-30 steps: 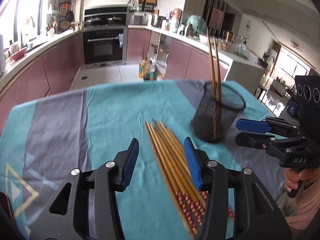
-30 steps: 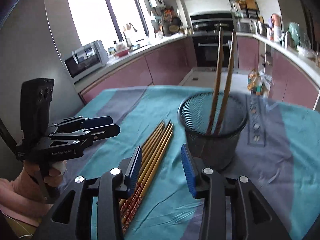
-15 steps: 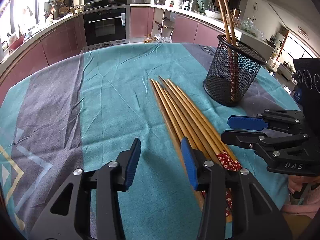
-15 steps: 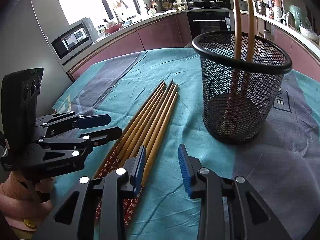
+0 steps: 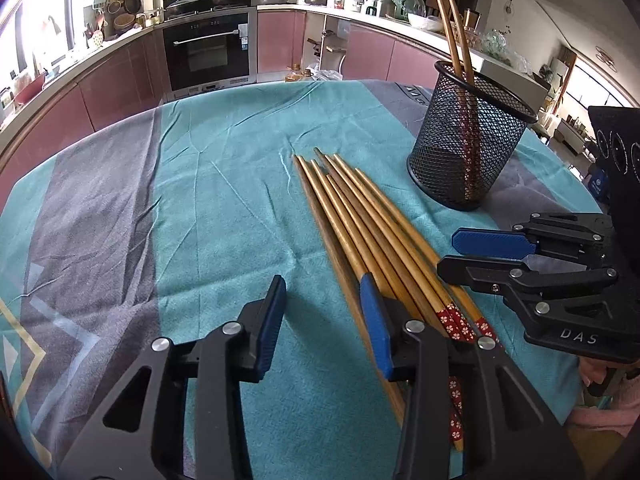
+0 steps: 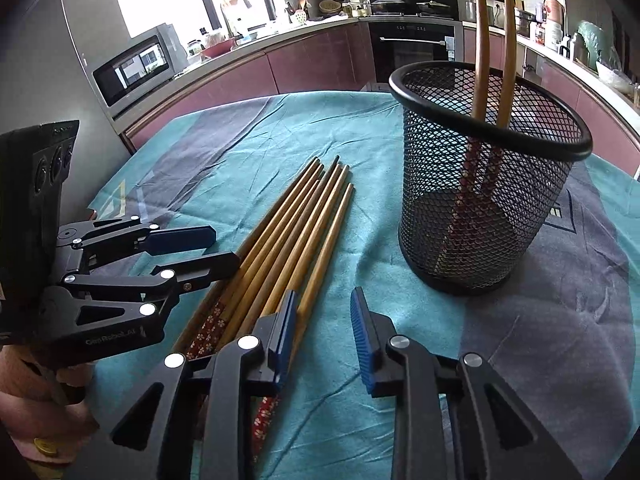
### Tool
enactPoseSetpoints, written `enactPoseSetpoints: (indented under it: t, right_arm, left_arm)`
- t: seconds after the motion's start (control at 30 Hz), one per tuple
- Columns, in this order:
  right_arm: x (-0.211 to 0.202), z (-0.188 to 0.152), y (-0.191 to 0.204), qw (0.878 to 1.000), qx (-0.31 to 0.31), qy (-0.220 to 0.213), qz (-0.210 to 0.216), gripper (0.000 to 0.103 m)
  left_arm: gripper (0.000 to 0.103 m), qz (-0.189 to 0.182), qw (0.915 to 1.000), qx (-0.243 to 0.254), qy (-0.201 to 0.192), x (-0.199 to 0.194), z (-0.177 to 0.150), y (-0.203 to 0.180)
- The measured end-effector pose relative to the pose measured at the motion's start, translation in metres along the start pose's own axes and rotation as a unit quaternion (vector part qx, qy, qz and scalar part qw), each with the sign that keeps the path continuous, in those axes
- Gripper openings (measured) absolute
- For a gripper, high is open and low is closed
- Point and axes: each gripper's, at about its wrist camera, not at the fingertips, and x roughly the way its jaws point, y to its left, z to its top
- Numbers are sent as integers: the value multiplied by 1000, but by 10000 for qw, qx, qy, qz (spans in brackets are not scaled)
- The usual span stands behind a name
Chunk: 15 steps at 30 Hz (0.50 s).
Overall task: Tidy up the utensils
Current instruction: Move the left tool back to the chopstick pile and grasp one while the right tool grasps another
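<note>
Several wooden chopsticks [image 5: 360,220] [image 6: 296,232] with red flowered ends lie side by side on the teal cloth. A black mesh cup [image 5: 468,152] [image 6: 480,200] stands behind them with two chopsticks [image 5: 452,32] [image 6: 480,40] upright inside. My left gripper [image 5: 322,292] hovers low at the bundle's left edge. Its jaws are closing around the outermost stick, and the pads do not press on it. My right gripper [image 6: 324,300] [image 5: 446,251] is at the bundle's right edge, closing with the outermost stick beside its left pad. The left gripper [image 6: 226,246] also shows from the side.
A teal and grey tablecloth [image 5: 200,200] covers the round table. Behind it a kitchen counter runs round with a built-in oven [image 5: 208,52] and a microwave [image 6: 132,66]. A person's hand [image 6: 44,420] holds the left gripper's handle at the table's near edge.
Both grippers have come down toward the table and tipped forward, from above the bundle to its flowered ends. Both pairs of jaws have narrowed. The chopsticks and cup have not moved.
</note>
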Motion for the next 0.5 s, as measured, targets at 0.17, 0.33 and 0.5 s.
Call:
enactPoseSetpoints:
  t: [0.17,0.33,0.5]
  right_arm:
    - [6,3,7,9997,-110,38,-195,20]
    - [11,7,8,9995,-133,25,-271,20]
    - [13,10,6,9995,-69,-27,-300,16]
  left_arm:
    - [33,32,10000,30,48,4,4,-1]
    - [28,65,9999,-3,104,14,14,2]
    - [22,95,9998,-96,138,22,24,3]
